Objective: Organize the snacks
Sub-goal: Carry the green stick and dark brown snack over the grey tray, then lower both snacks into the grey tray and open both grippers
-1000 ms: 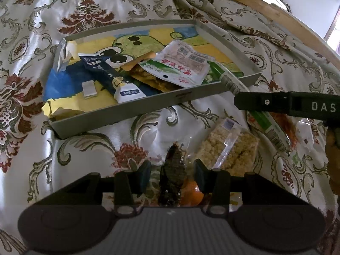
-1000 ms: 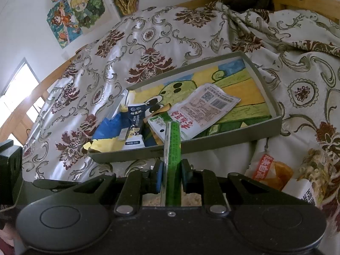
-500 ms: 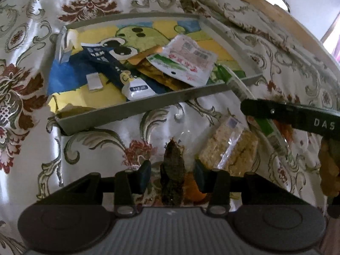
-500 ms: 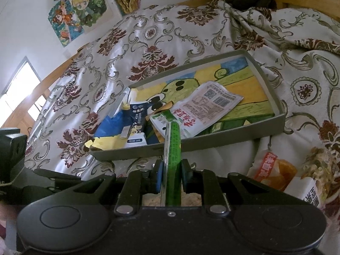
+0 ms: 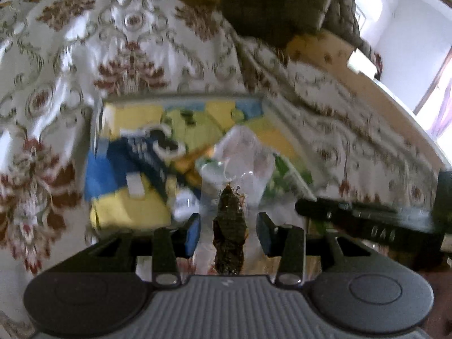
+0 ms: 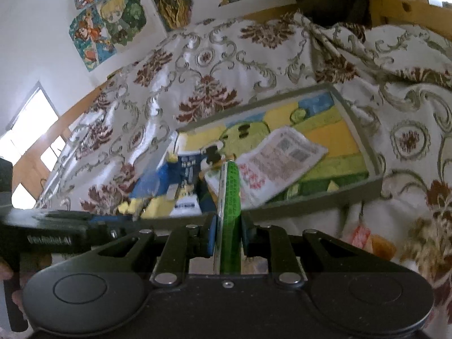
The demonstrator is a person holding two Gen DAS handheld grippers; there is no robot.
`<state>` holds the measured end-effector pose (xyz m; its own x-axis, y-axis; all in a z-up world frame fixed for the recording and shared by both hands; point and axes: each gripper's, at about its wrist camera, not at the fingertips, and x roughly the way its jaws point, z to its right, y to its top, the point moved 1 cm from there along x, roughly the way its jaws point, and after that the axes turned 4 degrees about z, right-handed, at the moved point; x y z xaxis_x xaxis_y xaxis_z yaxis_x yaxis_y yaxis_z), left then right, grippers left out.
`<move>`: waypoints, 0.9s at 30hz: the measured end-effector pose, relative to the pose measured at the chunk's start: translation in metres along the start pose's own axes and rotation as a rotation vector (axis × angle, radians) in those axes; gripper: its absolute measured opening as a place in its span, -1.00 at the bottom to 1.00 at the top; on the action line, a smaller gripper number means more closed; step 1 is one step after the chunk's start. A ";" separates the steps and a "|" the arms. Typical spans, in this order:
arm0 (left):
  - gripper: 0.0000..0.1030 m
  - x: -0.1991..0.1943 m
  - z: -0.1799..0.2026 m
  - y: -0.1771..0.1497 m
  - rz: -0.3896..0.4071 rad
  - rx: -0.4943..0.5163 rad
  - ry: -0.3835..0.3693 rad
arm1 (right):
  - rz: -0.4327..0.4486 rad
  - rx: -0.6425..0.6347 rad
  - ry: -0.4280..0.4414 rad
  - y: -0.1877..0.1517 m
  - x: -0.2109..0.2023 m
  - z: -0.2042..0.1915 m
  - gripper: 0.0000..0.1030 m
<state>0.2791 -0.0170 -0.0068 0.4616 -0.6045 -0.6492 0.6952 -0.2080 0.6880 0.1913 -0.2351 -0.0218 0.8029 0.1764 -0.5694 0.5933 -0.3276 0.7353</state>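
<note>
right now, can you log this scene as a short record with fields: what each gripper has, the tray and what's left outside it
left gripper: holds a clear packet with a dark snack, raised near the tray
right gripper: shut on a green stick packet, pointing at the tray
tray: grey rim, cartoon picture inside, on the floral bedspread
in tray: white printed packet, dark blue packet
outside tray: orange snack packet on the bedspread

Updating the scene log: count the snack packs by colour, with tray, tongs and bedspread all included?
Green stick pack, right tongs: 1
Dark snack in clear wrap, left tongs: 1
Dark blue pack, tray: 1
White printed pack, tray: 1
Orange packs, tray and bedspread: 2
Pale crumbly pack, bedspread, blurred: 1
Total: 7
</note>
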 end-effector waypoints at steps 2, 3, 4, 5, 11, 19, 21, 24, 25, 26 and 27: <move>-0.09 0.004 0.001 0.014 0.034 0.000 0.011 | 0.020 -0.001 -0.001 0.008 0.004 0.001 -0.63; -0.09 0.008 0.002 0.021 0.050 0.006 0.020 | 0.028 0.000 -0.003 0.013 0.007 0.002 -0.63; -0.09 0.012 0.003 0.028 0.061 0.013 0.027 | 0.037 0.004 -0.004 0.017 0.011 0.004 -0.63; -0.09 0.018 0.003 0.034 0.070 0.018 0.034 | 0.046 0.013 -0.007 0.022 0.015 0.006 -0.63; -0.09 0.063 0.001 0.061 0.086 -0.034 0.026 | 0.071 0.066 -0.036 0.041 0.043 0.023 -0.63; -0.09 0.109 -0.004 0.062 0.027 -0.034 0.043 | 0.045 0.115 -0.076 0.043 0.077 0.043 -0.63; -0.09 0.115 -0.004 0.059 0.017 -0.023 0.048 | 0.030 0.121 -0.085 0.041 0.083 0.045 -0.63; -0.08 0.120 -0.006 0.054 0.011 -0.022 0.061 | 0.011 0.131 -0.097 0.040 0.088 0.045 -0.62; -0.08 0.121 -0.007 0.053 0.010 -0.030 0.064 | 0.010 0.132 -0.098 0.039 0.090 0.046 -0.62; -0.08 0.122 -0.008 0.052 0.009 -0.037 0.067 | 0.008 0.133 -0.103 0.039 0.091 0.045 -0.62; -0.07 0.121 -0.008 0.051 0.007 -0.040 0.071 | 0.007 0.133 -0.105 0.038 0.091 0.045 -0.62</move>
<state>0.3751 -0.0946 -0.0531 0.5036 -0.5497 -0.6665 0.7124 -0.1723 0.6803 0.2850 -0.2737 -0.0622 0.7924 0.0776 -0.6051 0.5694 -0.4499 0.6880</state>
